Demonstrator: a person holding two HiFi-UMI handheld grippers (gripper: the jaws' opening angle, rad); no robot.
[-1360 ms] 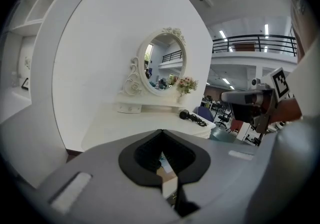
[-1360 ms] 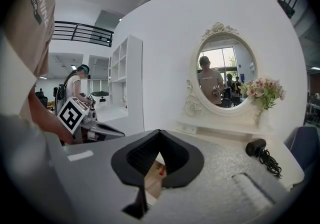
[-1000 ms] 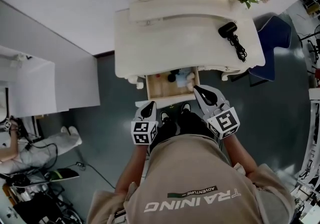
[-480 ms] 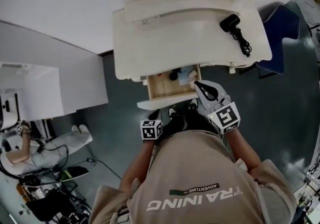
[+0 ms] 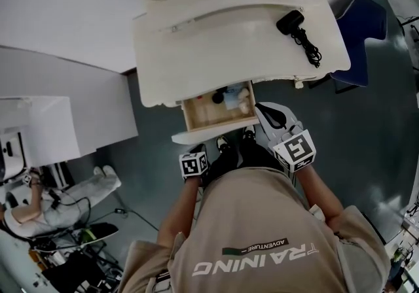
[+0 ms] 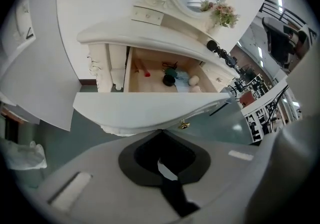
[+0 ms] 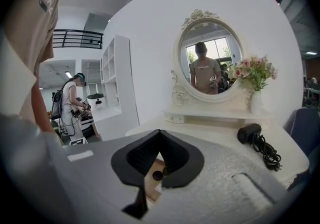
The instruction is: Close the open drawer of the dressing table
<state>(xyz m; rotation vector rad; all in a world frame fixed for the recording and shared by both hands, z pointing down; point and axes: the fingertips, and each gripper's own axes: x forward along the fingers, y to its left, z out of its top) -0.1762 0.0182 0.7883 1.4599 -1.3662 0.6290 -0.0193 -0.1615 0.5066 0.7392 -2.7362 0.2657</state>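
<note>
The white dressing table (image 5: 196,56) has its middle drawer (image 5: 206,114) pulled out. In it lie small items (image 6: 172,75). The drawer's white front panel (image 6: 150,110) carries a small gold handle (image 6: 184,124). My left gripper (image 6: 160,131) is shut and empty, its tips just below that panel near the handle. In the head view the left gripper (image 5: 198,150) sits under the front's left part. My right gripper (image 5: 259,108) is shut and empty beside the drawer's right front corner. In its own view the right gripper (image 7: 159,131) points over the tabletop.
A black hair dryer (image 5: 291,22) with its cord lies on the tabletop's right side. Pink flowers (image 7: 252,73) stand beside the oval mirror (image 7: 209,60). A blue chair (image 5: 363,36) is at the right. White shelving (image 5: 39,125) and another person (image 5: 39,203) are at the left.
My left gripper has dropped back toward the person and under the drawer front. The right gripper stays by the drawer's right corner. The drawer is still open.
</note>
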